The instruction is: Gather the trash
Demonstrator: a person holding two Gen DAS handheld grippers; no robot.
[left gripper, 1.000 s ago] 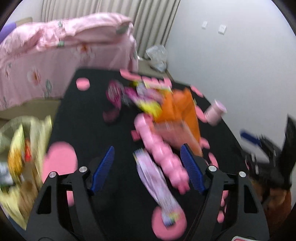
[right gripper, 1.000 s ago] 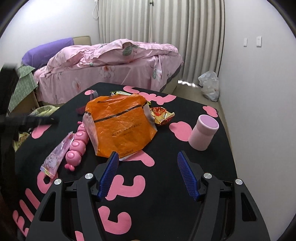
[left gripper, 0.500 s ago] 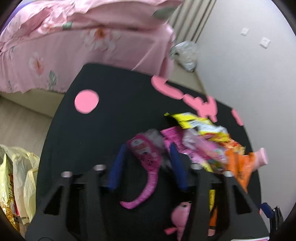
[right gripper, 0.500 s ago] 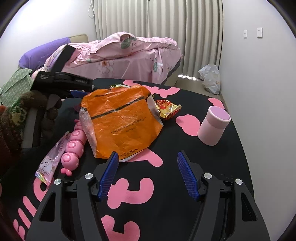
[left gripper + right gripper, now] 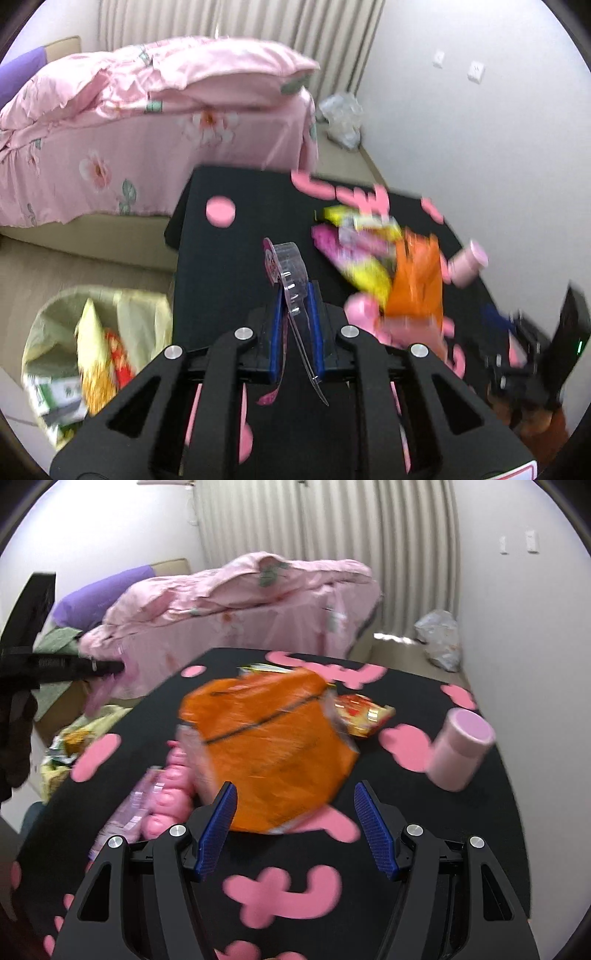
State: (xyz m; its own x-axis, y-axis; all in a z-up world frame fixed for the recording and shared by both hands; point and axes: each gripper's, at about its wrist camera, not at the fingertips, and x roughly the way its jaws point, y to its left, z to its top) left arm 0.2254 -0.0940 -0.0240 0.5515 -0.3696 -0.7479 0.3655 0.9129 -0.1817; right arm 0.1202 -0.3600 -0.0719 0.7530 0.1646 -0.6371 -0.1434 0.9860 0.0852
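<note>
On the black table (image 5: 424, 853) lie one orange bag (image 5: 273, 746), one pink cup (image 5: 461, 753) and several blurred wrappers. The left gripper (image 5: 295, 314) has just closed, clamping one clear blister pack (image 5: 291, 273) above the table. The right gripper (image 5: 295, 827) stands wide, empty. One lined bin (image 5: 55, 325) sits beside the table.

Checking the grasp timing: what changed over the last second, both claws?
The left claw has just closed on the clear blister pack and lifted it off the black table; a second ago it was open over the wrappers. The right claw stayed open and empty before the orange bag. The pink cup is unmoved.
</note>
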